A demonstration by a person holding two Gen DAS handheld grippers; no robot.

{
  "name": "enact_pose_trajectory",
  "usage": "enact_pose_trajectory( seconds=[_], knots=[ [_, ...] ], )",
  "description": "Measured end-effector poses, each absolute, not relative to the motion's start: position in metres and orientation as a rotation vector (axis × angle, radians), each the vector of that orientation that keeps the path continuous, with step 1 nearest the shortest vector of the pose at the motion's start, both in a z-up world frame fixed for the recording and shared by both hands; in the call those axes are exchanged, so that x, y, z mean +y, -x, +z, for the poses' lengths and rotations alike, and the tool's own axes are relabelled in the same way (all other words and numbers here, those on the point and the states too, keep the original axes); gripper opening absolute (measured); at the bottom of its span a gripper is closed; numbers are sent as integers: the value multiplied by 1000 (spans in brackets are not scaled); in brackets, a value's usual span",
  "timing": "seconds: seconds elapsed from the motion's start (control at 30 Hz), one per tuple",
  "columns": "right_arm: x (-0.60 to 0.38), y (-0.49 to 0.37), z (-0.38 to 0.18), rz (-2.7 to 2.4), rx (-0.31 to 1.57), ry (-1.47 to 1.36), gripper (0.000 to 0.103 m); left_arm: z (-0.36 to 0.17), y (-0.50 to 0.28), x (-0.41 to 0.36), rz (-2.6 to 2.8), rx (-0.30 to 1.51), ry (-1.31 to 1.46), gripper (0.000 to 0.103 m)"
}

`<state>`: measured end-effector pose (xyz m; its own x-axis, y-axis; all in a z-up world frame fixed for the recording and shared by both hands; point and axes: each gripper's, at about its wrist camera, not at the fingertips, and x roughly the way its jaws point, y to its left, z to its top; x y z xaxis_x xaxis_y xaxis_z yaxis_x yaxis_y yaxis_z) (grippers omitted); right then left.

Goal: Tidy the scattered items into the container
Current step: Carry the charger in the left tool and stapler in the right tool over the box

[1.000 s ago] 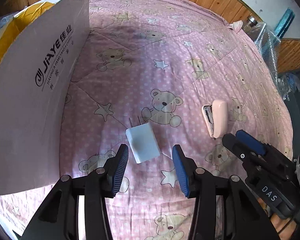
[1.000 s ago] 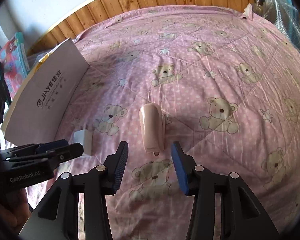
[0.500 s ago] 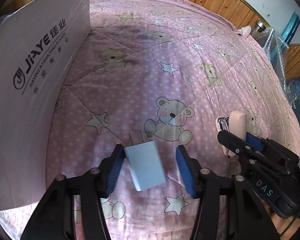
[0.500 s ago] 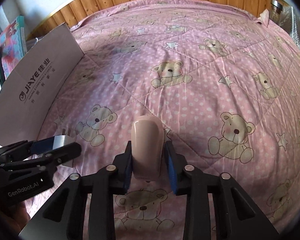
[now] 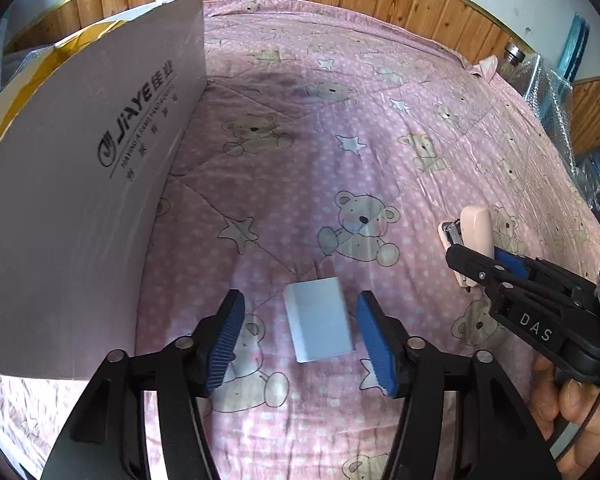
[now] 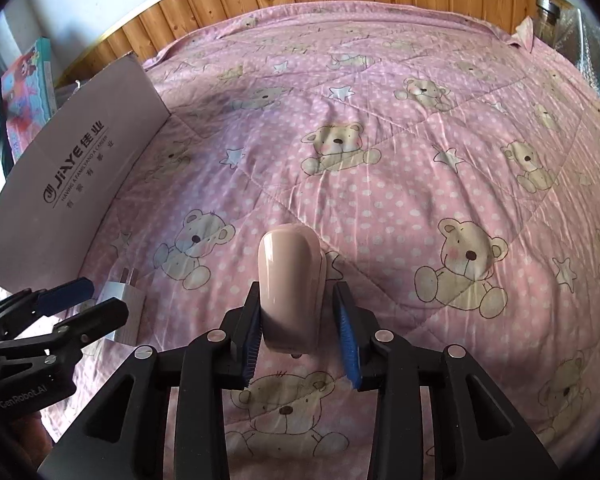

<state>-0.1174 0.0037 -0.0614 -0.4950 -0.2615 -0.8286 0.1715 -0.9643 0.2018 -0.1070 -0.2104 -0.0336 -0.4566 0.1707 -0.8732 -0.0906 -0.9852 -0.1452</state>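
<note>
- While both grippers sit low over the pink bear-print bed quilt (image 5: 380,128), neither item is in the box.
- Left gripper (image 5: 300,334): jaws spread wide, straddling the white charger (image 5: 320,324) at lower centre of the left wrist view. Clear gap between each blue pad and the charger's sides; no contact.
- Charger lies flat on the quilt, prongs pointing away from the camera toward the top of the frame.
- Right gripper (image 6: 300,332): jaws set around the pink stapler (image 6: 290,292) at centre of the right wrist view. Left pad touches the stapler's side; the right pad shows a sliver of gap, so I cannot tell if the clamp is complete.
- Stapler's rounded end points away from the camera. From the left wrist view it sits at right of frame, metal staple channel visible on its left side, right gripper's tips overlapping its near end.
- Cardboard box (image 5: 80,200), printed "JiAYE", fills the left of the left wrist view; its flap stands up beside the left gripper. In the right wrist view it is at the left edge.
- A hand (image 5: 576,412) holds the right gripper's handle, lower right corner of the left wrist view.
</note>
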Motion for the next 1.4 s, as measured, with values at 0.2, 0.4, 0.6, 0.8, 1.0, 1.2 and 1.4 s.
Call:
enact_pose_trajectory(
  seconds=[0.2,0.4,0.6,0.8,1.0,1.2,1.4],
  knots=[
    [4,116,-62,-2528,-136,-1397,32,-49,106,-189,2547,-10,1562,57],
    [11,114,-59,-2514,-159,-1392,28,-38,102,-195,2561,-32,1527,33],
    [13,114,-62,-2516,-169,-1370,27,-48,104,-185,2546,27,1523,32],
    [22,99,-49,-2510,-244,-1343,27,-29,97,-191,2557,-11,1471,31],
    [24,83,-41,-2493,-307,-1341,27,-17,92,-192,2543,-28,1480,31],
    [21,66,-32,-2491,-316,-1333,27,-1,79,-192,2523,-63,1434,31],
    [12,50,-21,-2487,-322,-1312,27,13,68,-202,2514,-129,1405,31]
  ],
)
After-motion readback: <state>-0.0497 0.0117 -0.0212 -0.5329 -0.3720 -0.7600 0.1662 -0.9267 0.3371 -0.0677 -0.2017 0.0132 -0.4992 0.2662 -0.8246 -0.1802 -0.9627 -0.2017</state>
